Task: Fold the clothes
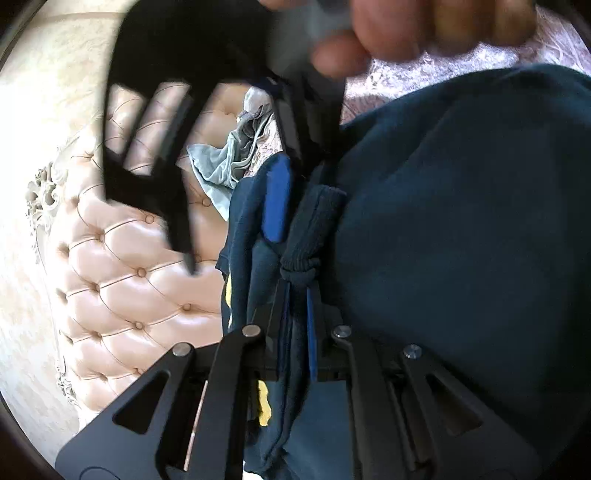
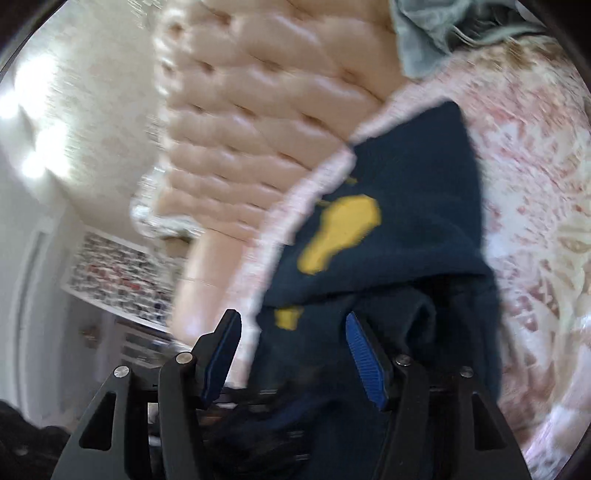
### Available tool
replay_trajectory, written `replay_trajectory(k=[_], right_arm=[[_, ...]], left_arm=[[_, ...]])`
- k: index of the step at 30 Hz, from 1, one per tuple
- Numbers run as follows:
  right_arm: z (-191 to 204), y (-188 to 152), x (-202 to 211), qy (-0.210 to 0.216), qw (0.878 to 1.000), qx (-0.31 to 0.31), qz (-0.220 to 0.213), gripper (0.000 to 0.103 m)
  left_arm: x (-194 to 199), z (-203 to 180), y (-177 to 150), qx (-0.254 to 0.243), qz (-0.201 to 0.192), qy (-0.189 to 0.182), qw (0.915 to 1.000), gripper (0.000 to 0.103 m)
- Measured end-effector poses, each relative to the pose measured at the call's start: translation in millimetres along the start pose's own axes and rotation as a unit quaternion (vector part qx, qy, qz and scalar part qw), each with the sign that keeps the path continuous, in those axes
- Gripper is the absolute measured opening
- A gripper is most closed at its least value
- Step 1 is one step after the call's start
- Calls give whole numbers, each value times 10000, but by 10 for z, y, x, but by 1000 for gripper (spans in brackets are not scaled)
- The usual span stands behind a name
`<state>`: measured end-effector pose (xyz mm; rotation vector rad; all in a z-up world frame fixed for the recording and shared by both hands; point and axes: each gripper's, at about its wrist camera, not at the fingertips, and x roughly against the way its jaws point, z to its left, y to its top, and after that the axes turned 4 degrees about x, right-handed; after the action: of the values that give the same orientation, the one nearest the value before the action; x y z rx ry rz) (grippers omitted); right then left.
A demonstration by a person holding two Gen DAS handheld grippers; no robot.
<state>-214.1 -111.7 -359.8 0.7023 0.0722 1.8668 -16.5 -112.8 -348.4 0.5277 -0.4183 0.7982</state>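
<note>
Now we are pinching a bunched fold of the navy garment (image 1: 461, 221) in the left tongs (image 1: 295, 236); its blue pads are pressed almost together on a gathered, ribbed roll of the cloth. In the left wrist view the garment is filling the right half, draping down and away from the pinch, its bunched length running roughly along the line of the fingers. The right tongs (image 1: 155, 155) are crossing the upper left of that view as a blurred black frame, with a hand (image 1: 424, 33) above.

In the right wrist view the right tongs (image 2: 293, 354) are standing spread, the blue pads (image 2: 364, 365) apart, with navy cloth lying between them but not pressed. The garment's yellow print (image 2: 340, 232) is facing up, and the cloth is stretching away from the tongs over the pink patterned bedspread (image 2: 528, 221). A tufted headboard (image 2: 258, 122) is standing beyond, and a pale grey-green cloth (image 2: 428, 40) is lying crumpled near it.
</note>
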Motion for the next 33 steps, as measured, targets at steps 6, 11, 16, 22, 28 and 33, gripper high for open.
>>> replay_trajectory(k=[6, 11, 16, 22, 28, 33], right_arm=[[-98, -28, -56, -828, 9965, 91, -17, 10], [-145, -68, 15, -686, 9976, 28, -98, 10], [-118, -61, 13, -626, 9978, 24, -207, 10], [-93, -58, 0, -662, 9974, 102, -246, 10], [-97, -49, 2, -624, 9977, 107, -255, 10], [-95, -45, -1, -590, 9979, 103, -256, 10]], left_arm=[[41, -49, -122, 100, 44, 6, 9999, 9], [214, -56, -298, 361, 57, 288, 9989, 20], [439, 349, -785, 1981, 663, 251, 9776, 50], [160, 1354, -1767, 6780, 675, -1811, 7092, 52], [-8, 1011, -2118, 8873, 510, -2876, 3570, 52], [-254, 878, -2195, 9299, 650, -2739, 2368, 51]])
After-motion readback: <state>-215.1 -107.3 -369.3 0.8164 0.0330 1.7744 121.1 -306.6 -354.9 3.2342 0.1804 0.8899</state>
